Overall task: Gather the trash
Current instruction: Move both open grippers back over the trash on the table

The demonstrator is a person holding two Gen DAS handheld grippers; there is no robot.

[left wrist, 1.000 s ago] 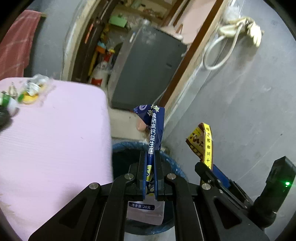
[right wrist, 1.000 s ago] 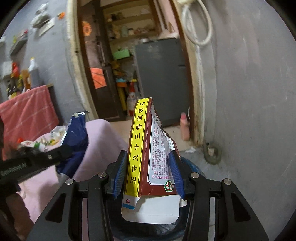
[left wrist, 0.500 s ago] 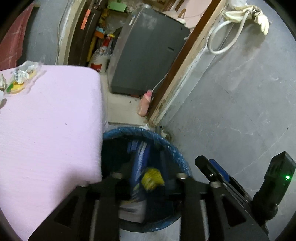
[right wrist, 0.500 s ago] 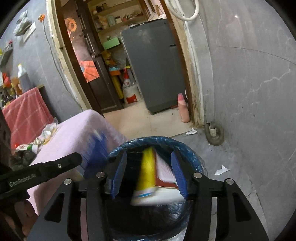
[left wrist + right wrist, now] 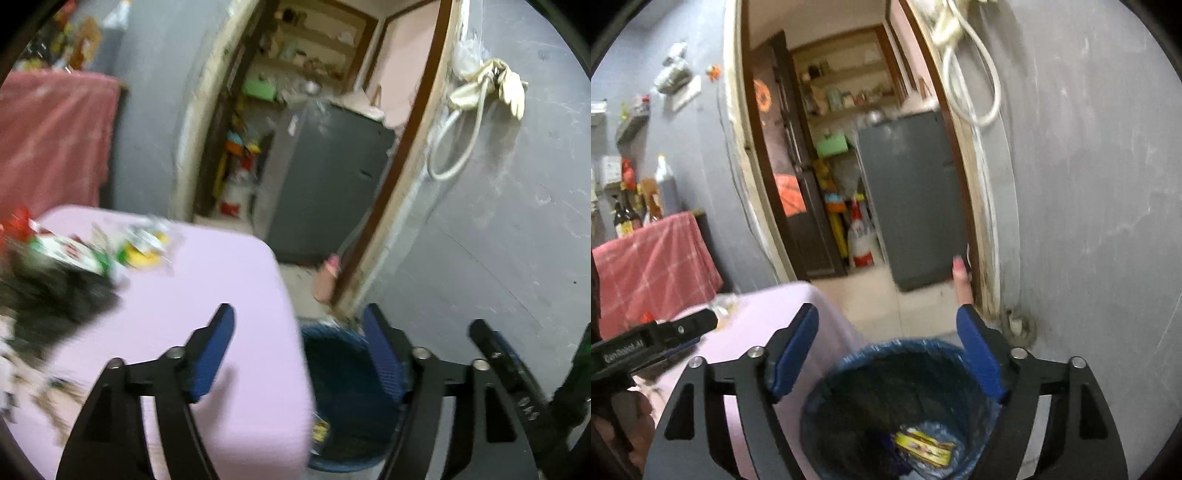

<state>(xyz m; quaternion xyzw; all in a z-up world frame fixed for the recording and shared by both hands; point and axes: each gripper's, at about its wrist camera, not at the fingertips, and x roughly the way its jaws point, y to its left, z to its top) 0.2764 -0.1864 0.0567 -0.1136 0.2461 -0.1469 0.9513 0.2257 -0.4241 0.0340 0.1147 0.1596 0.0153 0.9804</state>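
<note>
Both hand-held grippers hang empty, with the trash lying in the bin below them.

Nearest, the right hand-held gripper (image 5: 888, 354) sits directly over the round bin lined with a blue plastic bag (image 5: 849, 363), fingers spread wide with nothing between them, a placement that suits a straight drop. At the bottom lies one yellow-and-red printed packet (image 5: 923, 445); something dark blue lies beside it, too dim to name. The left hand-held gripper (image 5: 299, 352) is likewise released and empty, straddling the edge of the pale pink cloth-covered bench (image 5: 221, 280), probably heading for more. Farther along that bench sits a blurred heap of crumpled wrappers in green, yellow, white and red (image 5: 92, 247), too smeared to count. Beyond, one grey cabinet (image 5: 912, 199) stands in the doorway.
</note>
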